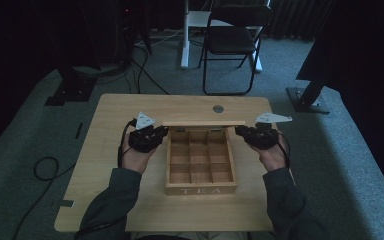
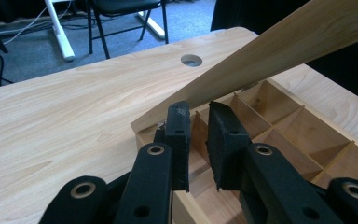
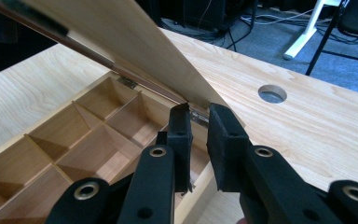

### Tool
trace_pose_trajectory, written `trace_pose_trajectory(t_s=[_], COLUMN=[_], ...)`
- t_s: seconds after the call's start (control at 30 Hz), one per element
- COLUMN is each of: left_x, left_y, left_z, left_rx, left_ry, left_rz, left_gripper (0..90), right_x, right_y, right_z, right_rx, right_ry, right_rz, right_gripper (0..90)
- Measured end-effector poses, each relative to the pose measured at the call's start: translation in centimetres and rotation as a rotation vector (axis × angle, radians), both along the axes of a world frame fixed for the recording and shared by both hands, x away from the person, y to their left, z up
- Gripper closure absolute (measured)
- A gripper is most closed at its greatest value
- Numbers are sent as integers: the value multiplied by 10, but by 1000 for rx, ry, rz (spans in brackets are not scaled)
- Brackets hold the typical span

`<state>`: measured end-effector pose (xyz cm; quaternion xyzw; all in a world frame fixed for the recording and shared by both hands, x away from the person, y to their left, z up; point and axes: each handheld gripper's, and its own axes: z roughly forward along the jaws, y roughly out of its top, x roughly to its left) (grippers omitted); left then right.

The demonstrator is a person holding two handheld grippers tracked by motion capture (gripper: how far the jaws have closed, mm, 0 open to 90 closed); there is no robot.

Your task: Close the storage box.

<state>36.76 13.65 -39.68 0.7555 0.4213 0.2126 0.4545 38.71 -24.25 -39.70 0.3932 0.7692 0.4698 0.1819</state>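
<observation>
The box point(image 1: 200, 159) sits on the bench point(image 1: 110, 125), between the two tongs. Its lid point(image 1: 203, 123) stands raised at the far edge, hinged at the back and tilted over the compartments. All nine compartments are bare.

Left tongs point(image 1: 161, 133): positioned at the box's left rear corner, just under the lid's left end. In the left gripper view, the tongs point(image 2: 199, 122) are narrow, with a slim gap between the pads and nothing clamped in it. The lid's corner lies just ahead of the tips; contact cannot be confirmed.

Right tongs point(image 1: 240, 131): positioned at the right rear corner, mirroring the left. In the right gripper view, the tongs point(image 3: 199, 122) are narrow, nothing held. The lid point(image 3: 121, 51) rises just ahead of the tips, near a hinge point(image 3: 196, 115).

Status, as a judgement: the work in hand concerns the lid. It stands partway up. Neither tongs grips it. Remaining: carry the lid to its end position, fully back or fully down, then withdraw both tongs from the corners.
</observation>
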Motion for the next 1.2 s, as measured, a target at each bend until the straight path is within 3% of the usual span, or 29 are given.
trace_pose_trajectory(t_s=[1.2], left_x=[-22], left_y=[0], left_z=[-11], left_rx=[-4], left_ry=[-1], left_rz=[-10], left_gripper=[755], right_x=[-17], right_y=[-1], right_z=[-15], right_rx=[12], right_ry=[11], right_rz=[5], right_gripper=[769])
